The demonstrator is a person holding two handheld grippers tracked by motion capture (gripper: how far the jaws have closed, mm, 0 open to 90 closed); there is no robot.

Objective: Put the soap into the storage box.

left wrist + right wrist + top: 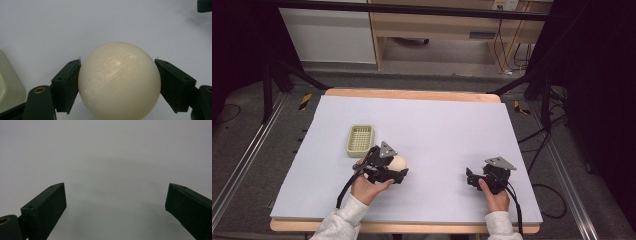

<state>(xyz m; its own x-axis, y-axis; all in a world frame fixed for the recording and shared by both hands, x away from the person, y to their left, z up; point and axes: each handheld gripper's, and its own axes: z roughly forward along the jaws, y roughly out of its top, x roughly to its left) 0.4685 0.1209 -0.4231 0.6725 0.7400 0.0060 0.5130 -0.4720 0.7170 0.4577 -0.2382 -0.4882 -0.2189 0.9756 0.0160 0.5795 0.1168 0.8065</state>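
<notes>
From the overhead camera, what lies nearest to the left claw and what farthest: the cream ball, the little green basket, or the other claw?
1. Cream ball: between the jaws of the left claw.
2. Green basket: just beyond, toward the table's left.
3. Right claw: farthest, across the mat on the right, jaws apart.

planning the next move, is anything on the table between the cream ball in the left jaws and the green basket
Nothing visible does. The cream round ball sits clamped in the left gripper, and the pale green slotted plastic basket lies just beyond and left of it, with bare white table cover between.
</notes>
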